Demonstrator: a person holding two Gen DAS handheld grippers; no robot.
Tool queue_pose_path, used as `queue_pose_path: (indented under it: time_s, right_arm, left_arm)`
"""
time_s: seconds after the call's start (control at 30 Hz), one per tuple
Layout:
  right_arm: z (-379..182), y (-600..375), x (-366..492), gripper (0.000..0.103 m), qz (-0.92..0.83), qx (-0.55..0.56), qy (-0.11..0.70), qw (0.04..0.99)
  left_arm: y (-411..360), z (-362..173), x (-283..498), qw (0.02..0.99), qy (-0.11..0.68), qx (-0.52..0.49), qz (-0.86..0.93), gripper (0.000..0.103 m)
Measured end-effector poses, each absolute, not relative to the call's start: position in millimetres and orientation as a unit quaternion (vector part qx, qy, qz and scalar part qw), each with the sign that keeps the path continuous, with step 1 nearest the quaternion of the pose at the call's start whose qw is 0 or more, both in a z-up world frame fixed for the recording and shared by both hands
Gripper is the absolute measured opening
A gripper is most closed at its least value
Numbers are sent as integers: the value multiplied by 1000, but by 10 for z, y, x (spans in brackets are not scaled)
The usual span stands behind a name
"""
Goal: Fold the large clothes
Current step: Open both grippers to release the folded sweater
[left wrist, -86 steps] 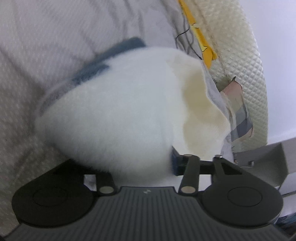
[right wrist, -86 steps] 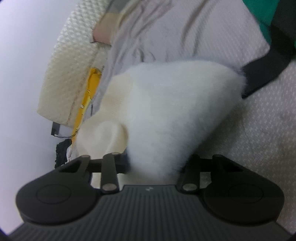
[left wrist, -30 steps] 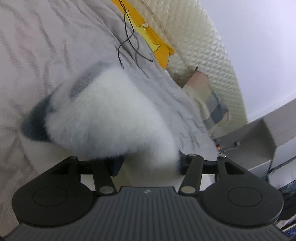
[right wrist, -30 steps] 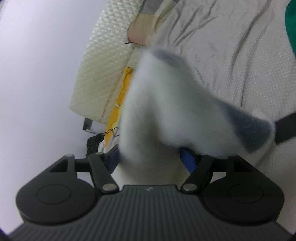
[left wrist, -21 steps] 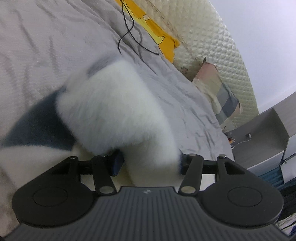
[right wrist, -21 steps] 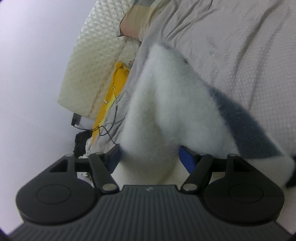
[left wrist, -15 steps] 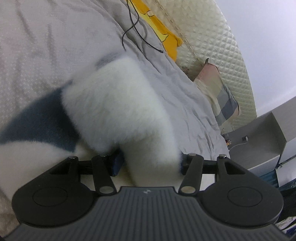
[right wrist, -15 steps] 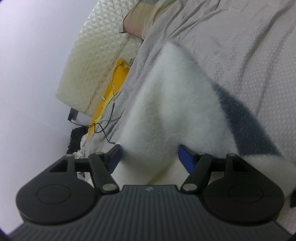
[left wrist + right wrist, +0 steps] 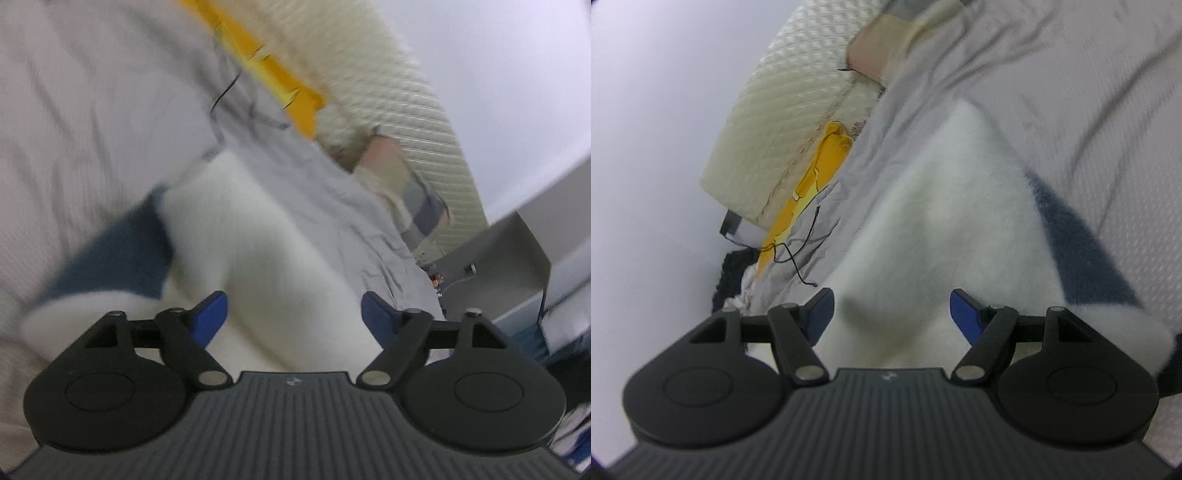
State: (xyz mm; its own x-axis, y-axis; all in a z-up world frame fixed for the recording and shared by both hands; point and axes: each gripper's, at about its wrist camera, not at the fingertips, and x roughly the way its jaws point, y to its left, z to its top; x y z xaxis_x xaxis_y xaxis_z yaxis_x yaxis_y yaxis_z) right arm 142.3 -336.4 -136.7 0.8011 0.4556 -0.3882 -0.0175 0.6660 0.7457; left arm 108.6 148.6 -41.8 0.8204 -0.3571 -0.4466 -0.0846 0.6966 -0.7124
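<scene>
A fluffy white garment with a dark blue patch lies folded over on the grey bedsheet. My left gripper is open just above its near edge, with both blue pads clear of the fabric. In the right wrist view the same white garment and its blue patch lie on the sheet. My right gripper is open above the garment's near edge and holds nothing.
A cream quilted headboard stands at the bed's far end, with a yellow cloth, a black cable and a checked pillow beside it. A grey bedside cabinet stands off the bed's side.
Both grippers have opened and let go of the white garment, which now lies folded on the sheet. Both have drawn back a little; the views are blurred with motion.
</scene>
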Motion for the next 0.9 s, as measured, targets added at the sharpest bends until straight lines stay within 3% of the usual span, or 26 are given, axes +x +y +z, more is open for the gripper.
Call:
queue_pose_path:
  time_s: [0.2,0.5,0.73,0.9]
  right_arm:
    - [-1141,-3191,1188,73,139,307,266,903]
    - [-1205,-2826,1324,72,102,121,264,952]
    - [-1405,-2717,1612,72,101,79,265,956]
    - [-1552,-2637,1841,75,96,67,263,958]
  left_arm:
    - [1159,-264,832,909,293,-282,-89,83]
    - [587,-514,1253,945,298,-125,-51,83]
    - [505,-823,1627,940,333,-66,-22,84]
    - [434,-974,1807,939,340,-41,-16,90]
